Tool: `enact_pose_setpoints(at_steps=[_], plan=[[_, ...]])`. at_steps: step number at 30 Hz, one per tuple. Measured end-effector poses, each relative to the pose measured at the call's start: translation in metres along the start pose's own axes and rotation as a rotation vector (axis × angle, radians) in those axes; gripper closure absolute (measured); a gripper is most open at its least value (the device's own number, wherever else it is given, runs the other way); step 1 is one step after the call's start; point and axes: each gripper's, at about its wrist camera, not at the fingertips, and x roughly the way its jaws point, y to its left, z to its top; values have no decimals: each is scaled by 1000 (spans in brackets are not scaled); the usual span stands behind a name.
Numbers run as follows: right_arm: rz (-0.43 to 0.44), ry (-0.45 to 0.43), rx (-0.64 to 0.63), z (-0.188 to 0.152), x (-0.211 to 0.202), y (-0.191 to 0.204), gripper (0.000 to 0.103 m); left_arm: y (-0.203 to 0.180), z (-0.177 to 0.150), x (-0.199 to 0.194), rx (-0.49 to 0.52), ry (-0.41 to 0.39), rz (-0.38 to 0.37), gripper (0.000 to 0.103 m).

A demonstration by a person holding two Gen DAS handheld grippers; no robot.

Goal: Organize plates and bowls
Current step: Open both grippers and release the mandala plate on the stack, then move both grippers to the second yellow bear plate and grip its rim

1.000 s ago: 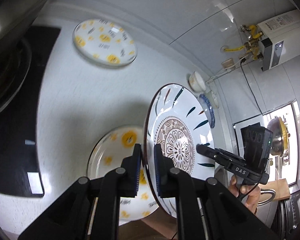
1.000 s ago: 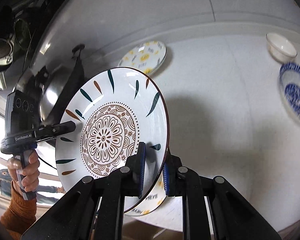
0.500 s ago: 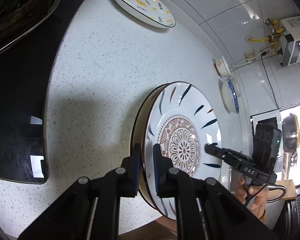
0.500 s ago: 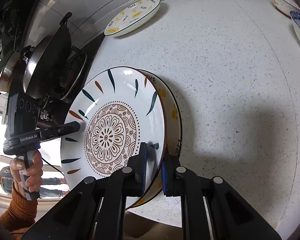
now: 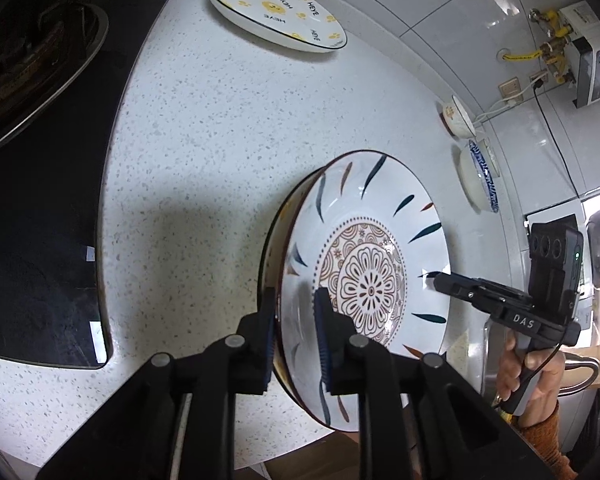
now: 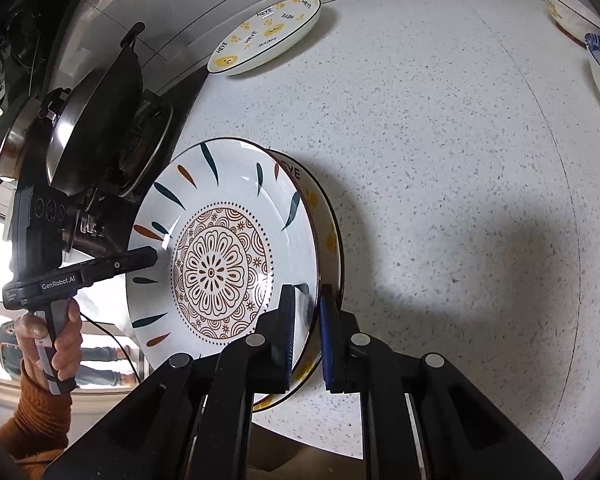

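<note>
- Lowered since a second ago: mandala plate [image 5: 364, 264] brought down from the air onto the yellow-print plate [image 6: 329, 220], now nested on top of it, only a sliver of the lower rim showing.
- Speckled white worktop [image 5: 220, 152] carrying everything; black hob [image 5: 40, 208] along its left edge, dark wok [image 6: 96, 120] sitting there.
- Second yellow-print plate [image 5: 276, 8], lettered HEYE, lying well apart near the tiled wall.
- Blue-patterned plate [image 5: 482, 178] and small bowl [image 5: 458, 114] just beside each other at the far right.
- Left gripper [image 5: 294, 334] straddling the near-left rim of the mandala plate, jaws opening, a gap visible at the inner pad.
- Right gripper [image 6: 306, 334] clamped narrow on the opposite rim, pads on both sides of the stacked edges.
- Hand [image 6: 46, 344] in an orange sleeve around the left gripper's handle.
</note>
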Motion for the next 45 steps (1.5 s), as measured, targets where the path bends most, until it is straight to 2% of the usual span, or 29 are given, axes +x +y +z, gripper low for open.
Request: enact_pose_setpoints(at_steps=[2, 4, 9, 12, 14, 15, 20, 25, 32, 33, 37, 39, 45], plan=[[23, 5, 3, 0, -1, -4, 92, -6, -1, 0, 21, -3, 3, 74], [39, 9, 1, 1, -1, -6, 92, -11, -1, 0, 31, -4, 16, 69], [77, 9, -13, 4, -8, -10, 87, -16, -3, -2, 37, -37, 42, 66], [86, -17, -20, 7, -17, -14, 79, -15, -4, -10, 30, -69, 32, 61], [99, -36, -15, 10, -25, -19, 77, -18, -3, -16, 28, -99, 38, 49], [107, -44, -15, 11, -28, -21, 76, -21, -3, -21, 42, -134, 58, 48], [127, -89, -8, 20, -44, -31, 69, -26, 12, -39, 50, -207, 93, 45], [145, -131, -9, 44, -52, -41, 58, -21, 56, -34, 14, -221, 155, 40], [181, -150, -35, 106, -47, -50, 42, -7, 140, -2, -60, -179, 211, 40], [186, -147, -39, 117, -43, -51, 39, -4, 154, 4, -71, -175, 238, 40], [198, -121, -61, 157, -22, -52, 36, 9, 204, 22, -102, -173, 305, 40], [200, -111, -70, 176, -10, -51, 35, 18, 228, 30, -135, -176, 295, 40], [224, -81, -89, 227, 29, -44, 35, 40, 262, 45, -233, -184, 286, 40]])
